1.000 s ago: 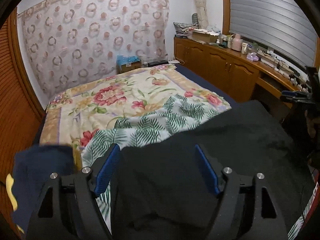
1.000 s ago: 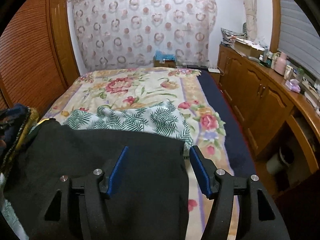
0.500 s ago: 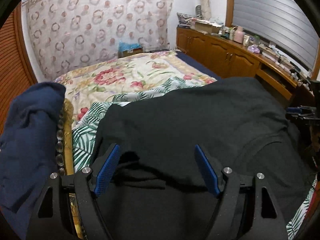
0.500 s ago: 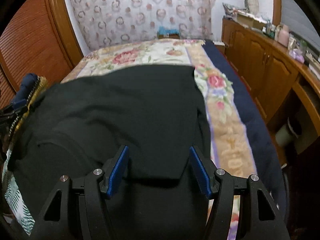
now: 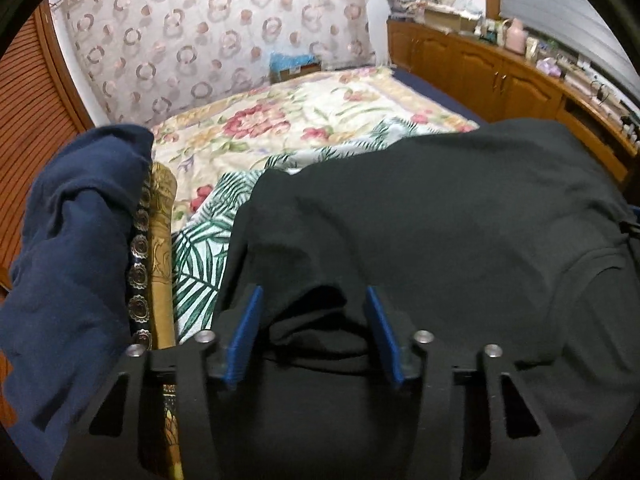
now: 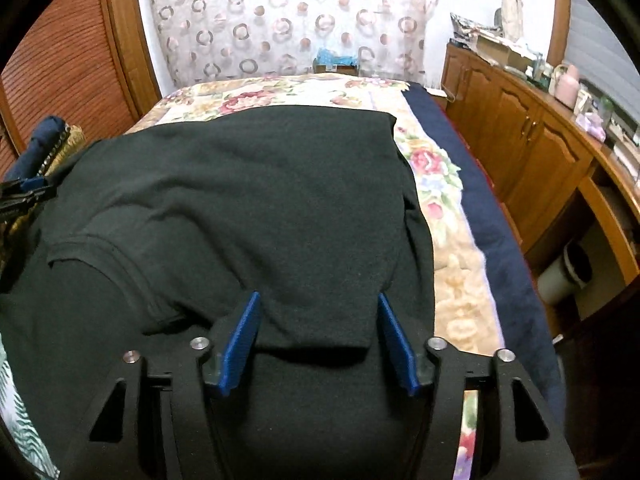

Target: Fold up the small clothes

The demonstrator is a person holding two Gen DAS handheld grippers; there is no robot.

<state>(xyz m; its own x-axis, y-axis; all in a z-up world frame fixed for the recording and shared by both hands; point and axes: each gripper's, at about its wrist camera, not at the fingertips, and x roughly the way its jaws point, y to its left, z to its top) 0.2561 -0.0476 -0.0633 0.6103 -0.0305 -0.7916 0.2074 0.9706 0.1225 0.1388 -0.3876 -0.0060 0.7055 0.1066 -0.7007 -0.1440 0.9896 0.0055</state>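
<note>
The black shirt (image 6: 248, 208) lies spread on the bed (image 6: 452, 280), and a fold of it reaches in between the jaws of both grippers. The left gripper (image 5: 312, 312) has just been closing: its jaws now stand about half apart, with a raised hump of cloth between them, but the blue pads (image 5: 248, 332) do not seem to press on it yet. The right gripper (image 6: 318, 320) has also just been closing a little; its jaws stand at a middle width around the shirt's near corner, with gaps on both sides, so nothing is held. The main risk, in my judgement, is that the jaws pinch more than one layer, or only a loose wrinkle, so the fold becomes crooked or the cloth slips out when lifted. If one side grips before the other, the shirt could be dragged askew. To the left of the left jaws hangs a blue garment (image 5: 80, 248); it could catch on that gripper.
</note>
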